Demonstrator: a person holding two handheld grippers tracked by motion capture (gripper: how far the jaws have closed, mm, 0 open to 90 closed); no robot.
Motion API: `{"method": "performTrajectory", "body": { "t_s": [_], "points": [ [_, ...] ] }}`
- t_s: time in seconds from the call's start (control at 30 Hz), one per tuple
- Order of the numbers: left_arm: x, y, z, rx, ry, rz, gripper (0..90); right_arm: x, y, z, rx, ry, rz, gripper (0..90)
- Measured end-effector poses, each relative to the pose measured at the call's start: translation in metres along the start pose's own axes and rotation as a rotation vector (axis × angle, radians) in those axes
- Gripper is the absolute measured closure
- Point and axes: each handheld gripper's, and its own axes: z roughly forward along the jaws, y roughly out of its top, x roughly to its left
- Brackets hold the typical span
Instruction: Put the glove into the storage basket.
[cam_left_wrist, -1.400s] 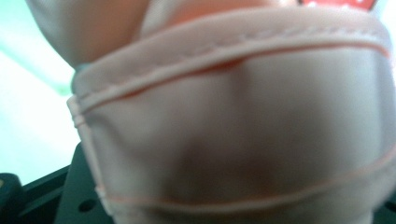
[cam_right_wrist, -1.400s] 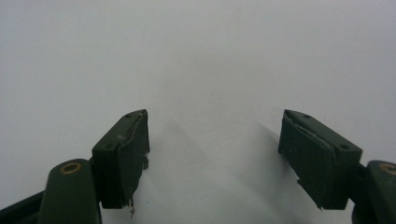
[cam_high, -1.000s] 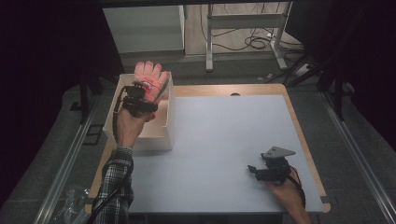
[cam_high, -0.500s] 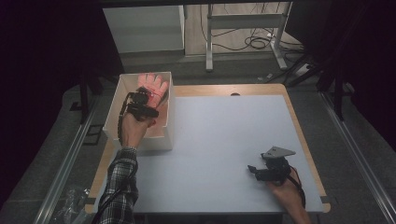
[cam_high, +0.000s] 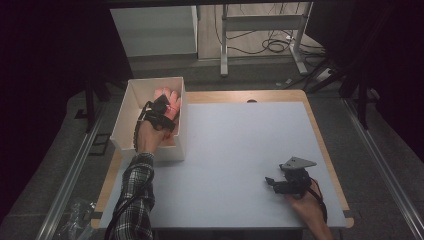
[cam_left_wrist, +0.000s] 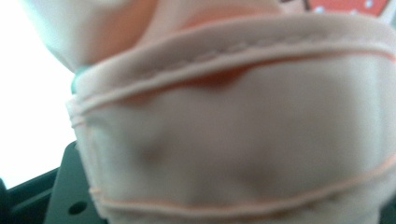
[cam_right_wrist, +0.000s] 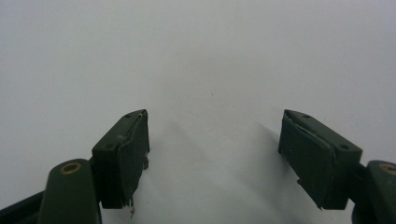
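A pink glove (cam_high: 171, 96) lies inside the white box (cam_high: 151, 83) at the table's back left. My left gripper (cam_high: 160, 109) reaches down into the box on top of the glove. Its jaws have just been opening. In the left gripper view the pink stitched fabric (cam_left_wrist: 233, 140) hangs right against the camera and hides the pads, so the grip is unclear. My right gripper (cam_high: 271, 183) rests low over the white table top (cam_high: 235, 145) at the front right. It is open (cam_right_wrist: 212, 149) with nothing between its fingers.
The white mat is bordered by a wooden table edge (cam_high: 327, 150). Beyond the table stand a metal frame (cam_high: 260, 30) and cables (cam_high: 272, 46) on the floor. A plastic bag (cam_high: 75, 215) lies by the front left corner.
My left hand has come down and toward me, lowering the pink glove from above the box's far rim into the box. The right gripper has stayed put.
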Motion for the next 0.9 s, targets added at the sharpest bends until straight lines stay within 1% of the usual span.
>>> {"method": "performTrajectory", "body": {
  "t_s": [0.03,0.17,0.2,0.3,0.4,0.5,0.57,0.63,0.67,0.73,0.9],
  "points": [
    [-0.001,0.001,0.001,0.012,0.002,0.005,33.4,0.0,0.0,0.0,0.0,0.0,0.0,24.8],
    [-0.002,0.003,0.004,0.037,-0.008,0.006,31.6,0.0,0.0,0.0,0.001,0.0,0.0,24.8],
    [-0.002,0.004,0.006,0.054,-0.016,0.007,30.7,0.0,0.0,0.0,0.0,0.0,0.0,24.8],
    [-0.002,0.006,0.008,0.083,-0.022,0.017,25.8,0.0,0.0,0.0,0.0,0.0,0.0,24.8],
    [-0.002,0.006,0.009,0.088,-0.029,0.018,17.0,0.0,0.0,0.0,0.0,0.0,0.0,24.8],
    [-0.001,0.006,0.008,0.085,-0.031,0.025,11.5,0.0,0.0,0.0,0.0,0.0,0.0,24.8],
    [-0.002,0.005,0.008,0.085,-0.017,0.029,9.9,0.0,0.0,0.0,0.0,0.0,0.0,24.8],
    [-0.001,0.003,0.007,0.079,-0.023,0.029,8.8,0.0,0.0,0.0,0.0,0.0,0.0,24.8],
    [0.0,0.002,0.006,0.072,-0.025,0.017,8.0,0.0,0.0,0.0,0.0,0.0,0.0,24.8],
    [0.001,0.001,0.003,0.054,-0.027,0.009,7.1,0.0,0.0,0.0,0.0,0.0,0.0,24.8],
    [0.007,-0.005,-0.008,0.015,-0.04,0.005,5.5,0.0,0.0,0.0,0.0,0.0,0.0,24.8]
  ]
}}
